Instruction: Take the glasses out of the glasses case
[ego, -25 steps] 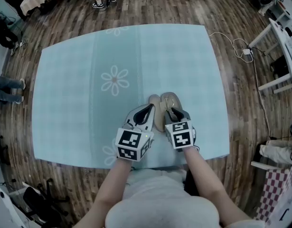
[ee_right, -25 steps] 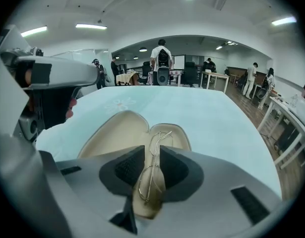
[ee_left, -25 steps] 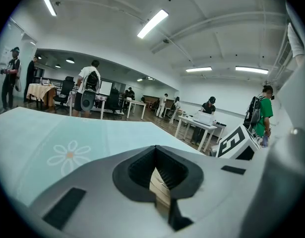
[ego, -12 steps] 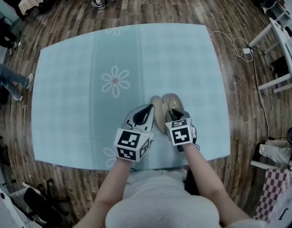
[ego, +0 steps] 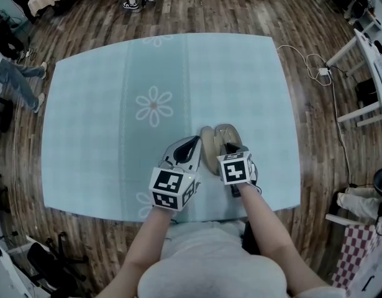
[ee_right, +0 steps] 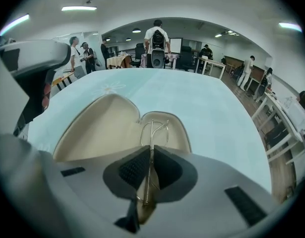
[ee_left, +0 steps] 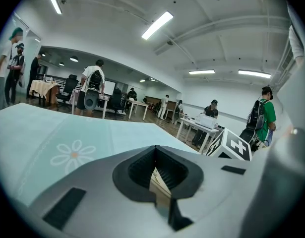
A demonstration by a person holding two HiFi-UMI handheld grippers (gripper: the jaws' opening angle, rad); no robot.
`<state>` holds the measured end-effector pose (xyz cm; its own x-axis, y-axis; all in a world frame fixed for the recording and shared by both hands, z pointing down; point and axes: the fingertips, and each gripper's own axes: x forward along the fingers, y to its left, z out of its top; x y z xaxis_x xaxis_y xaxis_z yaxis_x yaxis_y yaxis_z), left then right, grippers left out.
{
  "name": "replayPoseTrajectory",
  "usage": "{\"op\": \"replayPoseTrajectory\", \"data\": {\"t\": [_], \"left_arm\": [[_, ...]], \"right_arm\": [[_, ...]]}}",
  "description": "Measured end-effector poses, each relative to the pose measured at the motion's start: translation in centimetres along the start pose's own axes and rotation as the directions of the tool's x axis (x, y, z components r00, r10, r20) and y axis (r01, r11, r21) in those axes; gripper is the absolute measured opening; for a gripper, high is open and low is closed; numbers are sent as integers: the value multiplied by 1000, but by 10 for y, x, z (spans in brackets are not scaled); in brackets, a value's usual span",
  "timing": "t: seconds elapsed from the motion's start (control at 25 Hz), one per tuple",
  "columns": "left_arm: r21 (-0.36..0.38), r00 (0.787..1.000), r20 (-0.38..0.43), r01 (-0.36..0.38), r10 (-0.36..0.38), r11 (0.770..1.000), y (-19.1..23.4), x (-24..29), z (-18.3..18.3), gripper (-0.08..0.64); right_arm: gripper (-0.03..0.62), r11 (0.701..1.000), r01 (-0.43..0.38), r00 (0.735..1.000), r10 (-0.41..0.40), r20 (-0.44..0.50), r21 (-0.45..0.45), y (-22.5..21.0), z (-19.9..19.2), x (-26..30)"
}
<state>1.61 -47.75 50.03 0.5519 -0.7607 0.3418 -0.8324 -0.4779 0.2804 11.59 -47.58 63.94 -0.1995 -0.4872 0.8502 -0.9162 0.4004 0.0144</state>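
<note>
From the head view, the open glasses case lies by the near edge of the bench, right of its middle, its long axis running from that edge toward the far one. Both grippers reach it from the near side: the left gripper at the case's left half, the right gripper over its right half. In the left gripper view, the fingers are closed narrow on a thin tan edge, which I take to be the case's rim, so that hand is steadying it. In the right gripper view, the glasses sit in the right-hand shell, their gold wire running straight away along the fingers' own line. The fingers have just been closing and now pinch that wire. My right hand is plainly the nearer; the way out is up, clear of the shell.
</note>
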Motion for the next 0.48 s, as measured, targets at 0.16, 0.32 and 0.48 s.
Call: {"op": "replayPoseTrajectory", "data": {"t": [0.16,0.32,0.48], "left_arm": [[3,1000,14,-7,6,1000,-1,-4,2,8],[10,1000,24,-11,11,1000,-4,-10,1,8],[15,1000,28,-14,13,1000,-5,-17,3,8]], "right_arm": [[26,1000,9,1000,-9,21,-3,-2,0,-2],[25,1000,0,998,-2,58,31,-3,0,-5],[23,998,-20,996,15,86,60,-3,3,-10]]}}
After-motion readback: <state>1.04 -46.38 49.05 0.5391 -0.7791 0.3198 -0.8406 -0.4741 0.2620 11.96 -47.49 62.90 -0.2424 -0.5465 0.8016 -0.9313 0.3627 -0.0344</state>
